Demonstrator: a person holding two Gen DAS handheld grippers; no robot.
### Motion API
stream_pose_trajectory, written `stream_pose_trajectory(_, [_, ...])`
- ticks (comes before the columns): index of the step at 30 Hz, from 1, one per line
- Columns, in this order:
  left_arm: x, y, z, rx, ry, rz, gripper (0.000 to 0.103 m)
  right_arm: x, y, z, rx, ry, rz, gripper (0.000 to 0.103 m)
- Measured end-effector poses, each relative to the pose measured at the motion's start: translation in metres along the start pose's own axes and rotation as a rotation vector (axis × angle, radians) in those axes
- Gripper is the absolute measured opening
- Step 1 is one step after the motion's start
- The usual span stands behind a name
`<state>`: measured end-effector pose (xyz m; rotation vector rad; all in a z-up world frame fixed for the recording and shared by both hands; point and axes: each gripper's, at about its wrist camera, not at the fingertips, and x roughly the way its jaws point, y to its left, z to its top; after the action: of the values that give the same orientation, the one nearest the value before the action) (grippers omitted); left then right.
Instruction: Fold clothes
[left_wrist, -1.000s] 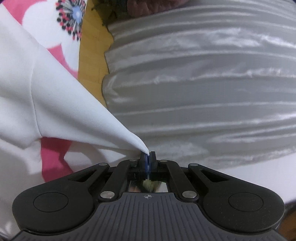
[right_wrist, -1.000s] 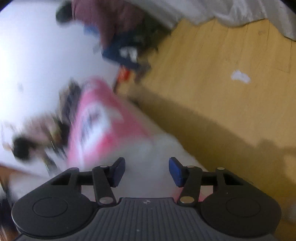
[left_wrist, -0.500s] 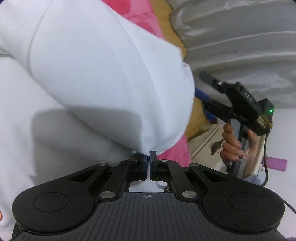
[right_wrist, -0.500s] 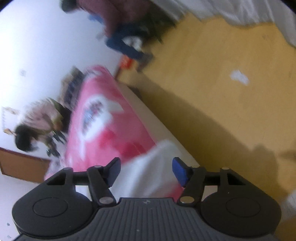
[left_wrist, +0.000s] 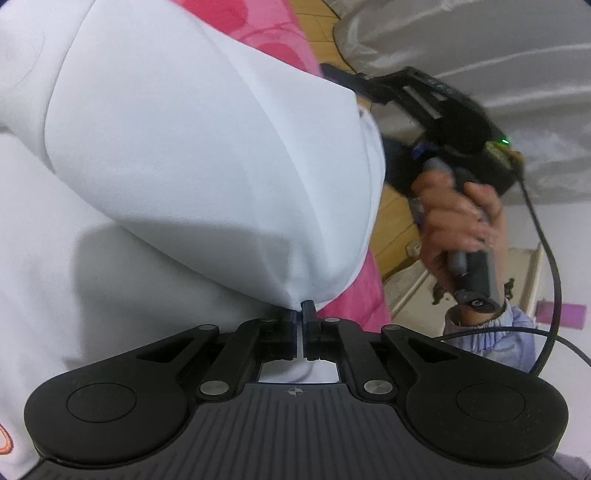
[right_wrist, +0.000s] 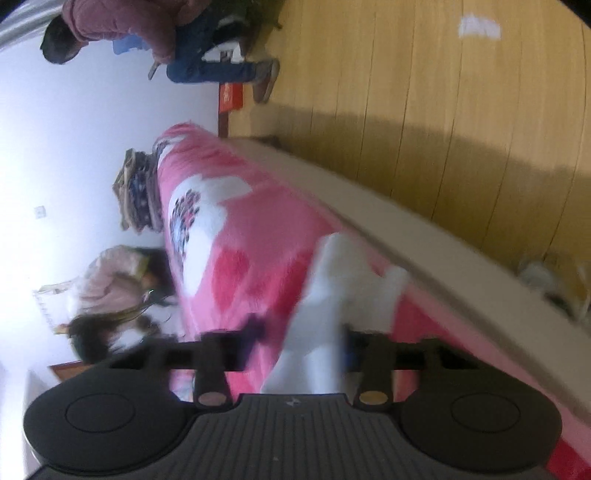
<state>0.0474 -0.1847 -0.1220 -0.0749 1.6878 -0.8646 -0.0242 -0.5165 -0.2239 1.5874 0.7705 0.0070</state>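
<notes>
Up close, left tool (left_wrist: 300, 325) pinches white garment (left_wrist: 192, 155); right tool (right_wrist: 303, 345) closing around its edge.

Bare wooden floor (right_wrist: 461, 122) beside bed (right_wrist: 388, 221) — unobstructed

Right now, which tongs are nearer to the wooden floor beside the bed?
Right. The right tongs, closing around white cloth, sit near the bed's edge by the floor; the left tongs pinch the white garment further in over the bed.
</notes>
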Motion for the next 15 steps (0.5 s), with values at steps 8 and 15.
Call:
stream_pose_trajectory(8, [-0.001, 0.004, -0.009, 0.0, -0.018, -0.034, 0.004, -0.048, 0.049, -0.001, -0.116, -0.101, 0.392, 0.017])
stream_pose_trajectory(15, [-0.008, 0.0, -0.018, 0.026, -0.03, -0.049, 0.014, -0.053, -0.108, 0.011, 0.226, -0.214, 0.04, 0.029])
